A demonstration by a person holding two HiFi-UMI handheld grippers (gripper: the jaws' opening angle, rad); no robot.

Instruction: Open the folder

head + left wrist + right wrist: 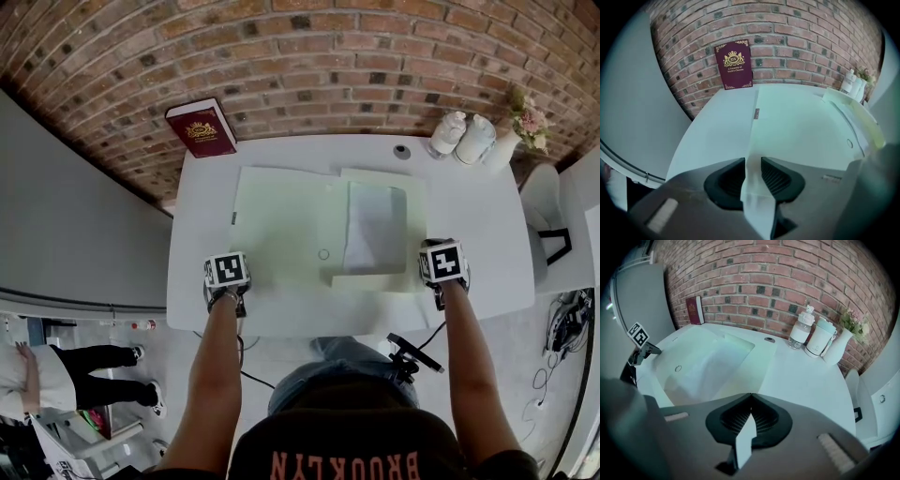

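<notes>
Two grippers are being shown in the head view: the left gripper and the right gripper are being held at the near corners of one pale green folder, which is lying between them on the counter with one white sheet inside. Beyond the jaws, one red book, two bottles and one vase are being counted.

In the left gripper view, the jaws are being pressed narrowly on the folder's cover edge.

In the right gripper view, the jaws are being pinched together on a thin flap of the folder.

The opening is being judged as nearly finished; next, the covers would need laying flat and releasing.
</notes>
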